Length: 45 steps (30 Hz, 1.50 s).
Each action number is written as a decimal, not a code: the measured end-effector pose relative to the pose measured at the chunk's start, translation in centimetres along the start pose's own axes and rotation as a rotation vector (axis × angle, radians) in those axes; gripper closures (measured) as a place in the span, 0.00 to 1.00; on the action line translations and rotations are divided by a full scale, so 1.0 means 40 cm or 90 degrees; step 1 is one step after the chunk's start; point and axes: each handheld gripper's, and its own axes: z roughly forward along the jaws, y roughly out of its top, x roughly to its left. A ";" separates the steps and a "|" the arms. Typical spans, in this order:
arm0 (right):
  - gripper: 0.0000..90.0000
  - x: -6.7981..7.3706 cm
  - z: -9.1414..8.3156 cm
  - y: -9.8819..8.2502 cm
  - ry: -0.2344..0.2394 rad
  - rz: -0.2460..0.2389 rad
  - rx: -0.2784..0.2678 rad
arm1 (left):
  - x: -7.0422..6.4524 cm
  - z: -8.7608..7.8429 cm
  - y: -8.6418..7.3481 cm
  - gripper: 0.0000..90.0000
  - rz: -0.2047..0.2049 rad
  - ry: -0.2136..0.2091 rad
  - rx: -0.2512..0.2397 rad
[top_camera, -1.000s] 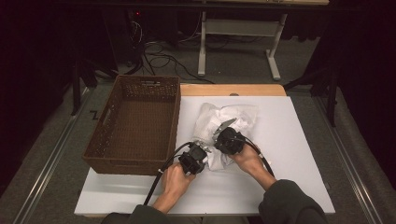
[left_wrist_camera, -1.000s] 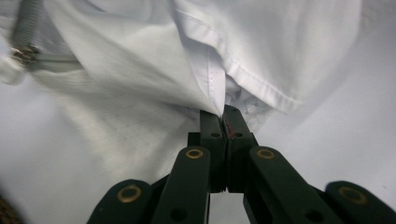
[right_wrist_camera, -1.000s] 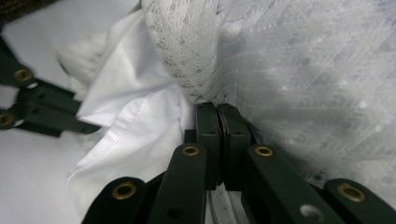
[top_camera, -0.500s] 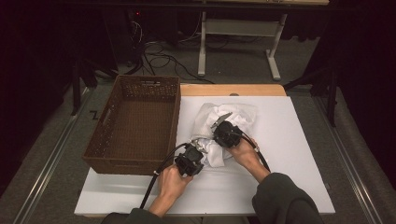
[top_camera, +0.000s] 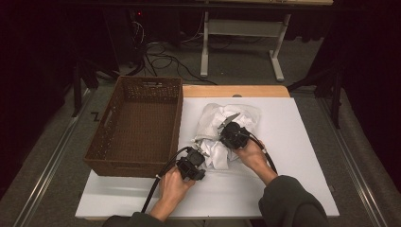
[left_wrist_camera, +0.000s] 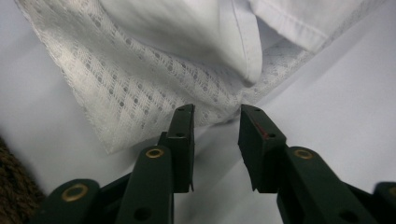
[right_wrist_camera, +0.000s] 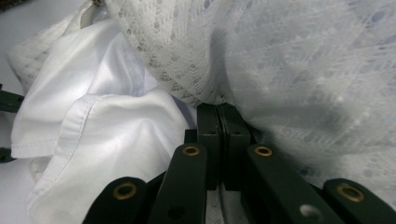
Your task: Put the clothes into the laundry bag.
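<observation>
White garment (top_camera: 222, 127) in right hand-held gripper (top_camera: 226, 128)

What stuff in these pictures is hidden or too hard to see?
- What kind of garment the white lace cloth is: bunched up in the high view, cut off by the edges in both gripper views.
- Whether the right tongs pinch cloth: the jaws meet under the lace, which covers their tips.
- The far inside wall of the wicker basket: too dark in the high view.
- The basket in the left gripper view: a blurred brown corner, cut off.

Black tongs (left_wrist_camera: 215, 128) w/ brass rivets; dark grey sleeve (top_camera: 293, 201).
</observation>
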 end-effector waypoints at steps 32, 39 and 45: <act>1.00 -0.031 -0.014 -0.013 0.006 0.023 -0.021 | -0.009 -0.001 0.034 0.68 -0.029 0.075 -0.032; 1.00 -0.038 -0.026 -0.022 0.005 0.023 -0.027 | 0.019 0.032 0.054 0.66 -0.075 0.062 -0.026; 1.00 -0.038 -0.054 -0.031 0.015 0.034 -0.049 | 0.023 0.039 0.060 0.88 -0.064 0.046 -0.037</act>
